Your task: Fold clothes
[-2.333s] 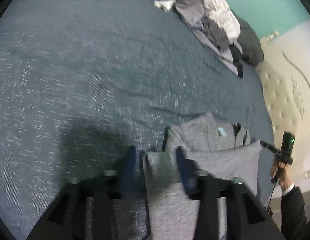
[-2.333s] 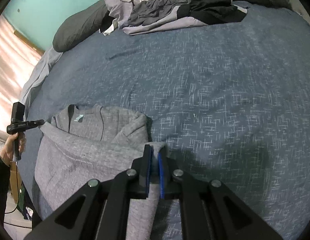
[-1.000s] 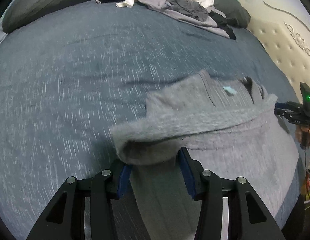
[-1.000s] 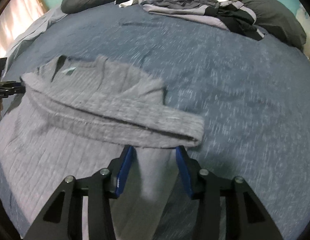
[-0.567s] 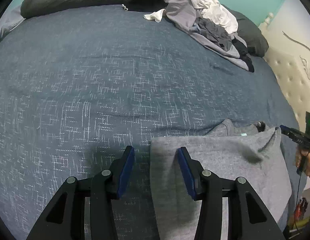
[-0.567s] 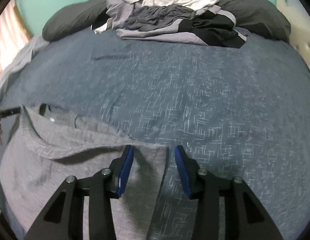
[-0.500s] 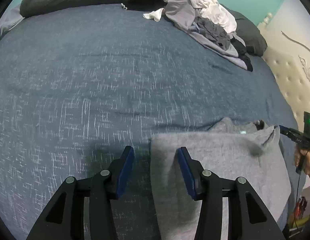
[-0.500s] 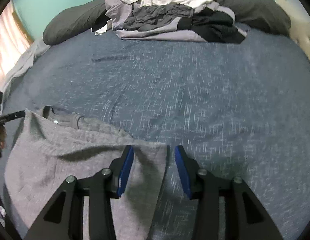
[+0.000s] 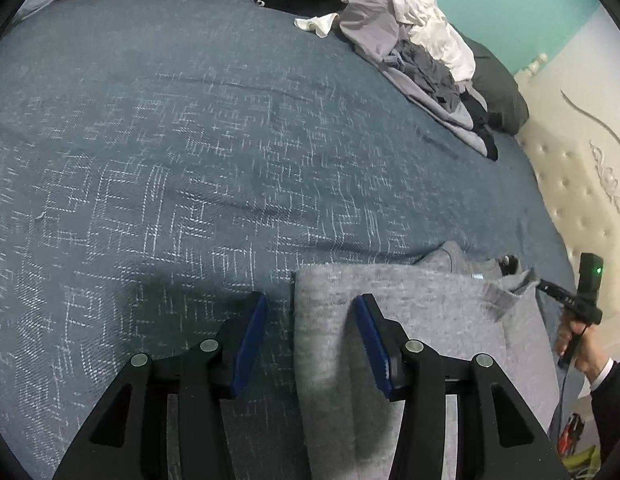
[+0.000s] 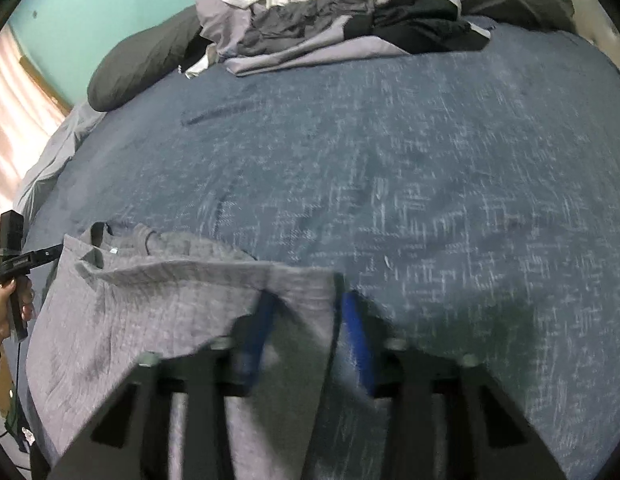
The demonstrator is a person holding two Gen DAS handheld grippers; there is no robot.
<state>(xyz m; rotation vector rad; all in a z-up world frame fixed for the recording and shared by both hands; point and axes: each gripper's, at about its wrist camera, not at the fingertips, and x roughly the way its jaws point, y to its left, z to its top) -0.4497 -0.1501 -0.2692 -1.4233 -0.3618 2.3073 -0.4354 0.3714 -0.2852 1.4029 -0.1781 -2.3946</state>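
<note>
Left wrist view: grey sweater (image 9: 426, 312) lies on bed (image 9: 190, 160), hem folded up to collar. Left tool (image 9: 310, 336) apart over fold corner. Right tool (image 10: 306, 320) has just been closing, cloth edge between jaws (grip unclear, blur). Unfolded clothes pile (image 10: 330, 4) waits.

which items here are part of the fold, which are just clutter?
In the job:
- grey sweater, folded over on the blue bedspread
- left tool, jaws open astride its corner
- right tool, jaws just closing round the other corner

Lying about:
- clothes pile
- dark pillow
- tufted headboard
</note>
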